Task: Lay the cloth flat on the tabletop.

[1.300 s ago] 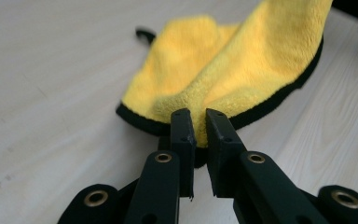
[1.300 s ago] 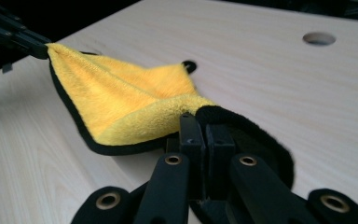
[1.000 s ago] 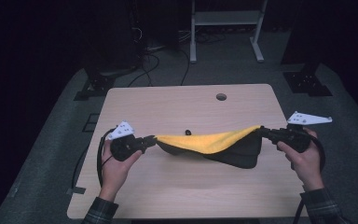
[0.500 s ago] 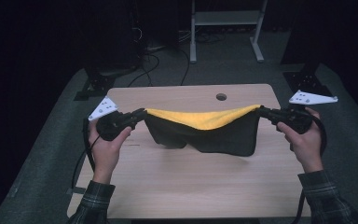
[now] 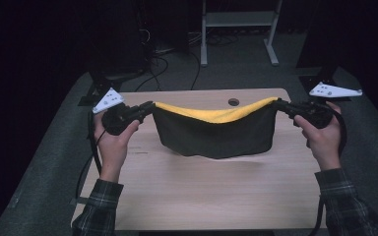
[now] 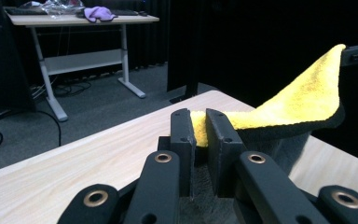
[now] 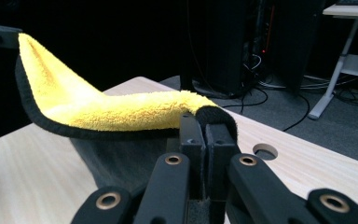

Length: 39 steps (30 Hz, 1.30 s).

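Plaid-sleeved forearms; black left tongs (image 5: 147, 106) and right tongs (image 5: 281, 104) with brass rivets, grey triangular plates, black cables.

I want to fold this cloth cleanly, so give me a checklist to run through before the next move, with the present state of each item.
1. Left tool clamped on a corner of the cloth: ok, yellow pile sits between its closed jaws.
2. Right tool clamped on the other corner: ok, the black hem wraps over its closed jaws.
3. Cloth lifted and hanging between both tools: ok, the top edge sags in the middle.
4. Bottom edge off the table: cannot tell, it hangs close to the wood.
5. Both corners level: ok, roughly the same height in the high view.
6. Table under the cloth free for laying down: ok, bare wood apart from the cable hole.
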{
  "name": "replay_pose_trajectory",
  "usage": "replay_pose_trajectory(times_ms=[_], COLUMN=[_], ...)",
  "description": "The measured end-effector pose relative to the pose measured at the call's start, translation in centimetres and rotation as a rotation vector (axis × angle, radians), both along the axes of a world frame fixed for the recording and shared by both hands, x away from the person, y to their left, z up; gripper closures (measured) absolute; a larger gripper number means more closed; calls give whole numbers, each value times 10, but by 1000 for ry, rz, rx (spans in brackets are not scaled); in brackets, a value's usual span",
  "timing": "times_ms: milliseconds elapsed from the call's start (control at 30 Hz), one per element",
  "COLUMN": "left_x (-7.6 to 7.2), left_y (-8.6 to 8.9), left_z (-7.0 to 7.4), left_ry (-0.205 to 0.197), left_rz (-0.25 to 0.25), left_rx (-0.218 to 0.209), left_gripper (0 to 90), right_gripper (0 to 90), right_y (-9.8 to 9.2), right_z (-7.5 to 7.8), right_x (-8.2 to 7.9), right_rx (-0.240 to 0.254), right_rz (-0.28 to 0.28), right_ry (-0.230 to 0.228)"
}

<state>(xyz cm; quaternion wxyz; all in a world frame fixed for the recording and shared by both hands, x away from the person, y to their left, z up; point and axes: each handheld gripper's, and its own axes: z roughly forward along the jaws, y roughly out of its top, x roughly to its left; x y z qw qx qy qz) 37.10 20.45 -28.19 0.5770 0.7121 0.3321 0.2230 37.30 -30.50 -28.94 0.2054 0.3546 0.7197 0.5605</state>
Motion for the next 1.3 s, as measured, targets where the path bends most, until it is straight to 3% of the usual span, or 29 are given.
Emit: replay_pose_trajectory(times_ms=[167, 267, 367, 467, 633, 800, 1300], left_x=[24, 29, 26, 21, 8, -6, -54], left_y=[-3, -4, -4, -4, -8, -6, 4], left_z=[12, 20, 16, -5, -44, -67, -103], left_ry=[-48, -101, -122, -75, 31, 95, 167], left_rz=[16, 23, 14, -18, -73, -102, -149], left_rx=[-7, -12, 8, 0, 49, 68, 82], left_gripper=[816, 816, 815, 814, 813, 812, 810], right_gripper=[871, 871, 871, 871, 871, 870, 869], right_y=[0, 0, 0, -2, -6, -6, -10], right_z=[9, 18, 16, -3, -49, -82, -113], right_x=[27, 32, 29, 24, 17, 5, -36], right_rx=[16, 36, 50, 47, 25, 0, -45], right_rz=[-33, -32, -17, -6, 4, 35, 98], right_ry=[-11, -44, -59, -23, 81, 165, 269])
